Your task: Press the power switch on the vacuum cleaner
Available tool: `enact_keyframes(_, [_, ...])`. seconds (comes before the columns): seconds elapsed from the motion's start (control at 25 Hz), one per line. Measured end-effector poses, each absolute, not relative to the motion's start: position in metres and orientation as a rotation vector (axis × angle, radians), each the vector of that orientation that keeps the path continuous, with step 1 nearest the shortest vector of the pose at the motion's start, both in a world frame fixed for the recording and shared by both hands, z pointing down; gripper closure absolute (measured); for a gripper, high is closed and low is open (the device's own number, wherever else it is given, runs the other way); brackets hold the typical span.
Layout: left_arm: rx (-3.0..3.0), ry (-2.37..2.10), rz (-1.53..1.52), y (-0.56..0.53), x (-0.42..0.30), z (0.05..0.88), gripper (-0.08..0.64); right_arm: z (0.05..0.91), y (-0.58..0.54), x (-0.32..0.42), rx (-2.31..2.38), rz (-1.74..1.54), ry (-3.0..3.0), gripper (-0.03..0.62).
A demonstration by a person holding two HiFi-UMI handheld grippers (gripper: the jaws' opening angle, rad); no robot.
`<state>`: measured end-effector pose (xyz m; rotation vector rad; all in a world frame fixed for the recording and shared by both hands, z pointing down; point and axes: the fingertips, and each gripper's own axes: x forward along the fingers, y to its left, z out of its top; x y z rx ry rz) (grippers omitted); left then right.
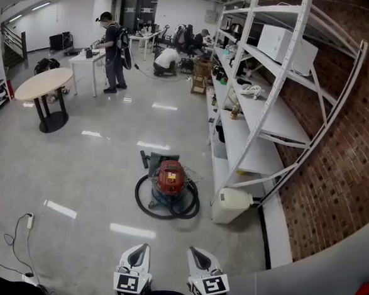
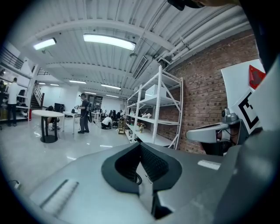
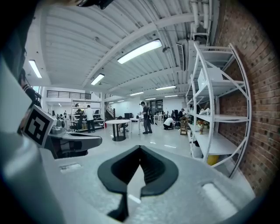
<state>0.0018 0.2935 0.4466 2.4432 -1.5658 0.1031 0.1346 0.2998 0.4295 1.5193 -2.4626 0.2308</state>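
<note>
vacuum cleaner (image 1: 170, 177) at frame centre, both grippers shut and empty, well short of it.
red domed top with a small yellow patch, dark base, black hose (image 1: 144, 201) coiled round it on the floor; switch too small to make out. left gripper (image 1: 138, 254) and right gripper (image 1: 200, 259) at bottom edge, jaws tip to tip, nothing between. glossy grey floor (image 1: 95, 169). white shelving rack (image 1: 262, 117) along a brick wall (image 1: 347, 161) on the right, white bin (image 1: 231, 204) at its foot just right of the vacuum. round table (image 1: 44, 83) upper left, person standing (image 1: 114, 50) at a desk behind it.
</note>
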Motion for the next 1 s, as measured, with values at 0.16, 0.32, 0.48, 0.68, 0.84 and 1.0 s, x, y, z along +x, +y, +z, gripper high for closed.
enact_keyframes(0.16, [2.437,-1.564,0.101,0.277,-0.023,0.451,0.545,0.427,0.285,0.113,1.541,0.235,-2.434,0.600])
enact_keyframes(0.32, [2.409,-1.526,0.067,0.264,-0.041,0.463,0.545,0.431,0.273,0.097,1.547,0.230,-2.422,0.600])
enact_keyframes(0.48, [2.419,-1.534,0.064,0.254,-0.060,0.462,0.545,0.430,0.264,0.079,1.541,0.223,-2.414,0.600])
enact_keyframes(0.68, [2.398,-1.525,0.056,0.250,-0.071,0.468,0.545,0.430,0.253,0.062,1.506,0.208,-2.428,0.600])
enact_keyframes(0.84, [2.410,-1.597,0.024,0.243,-0.084,0.457,0.545,0.430,0.243,0.054,1.473,0.208,-2.452,0.600])
enact_keyframes(1.0, [2.362,-1.677,0.098,0.235,-0.098,0.472,0.545,0.433,0.226,0.044,1.416,0.212,-2.494,0.600])
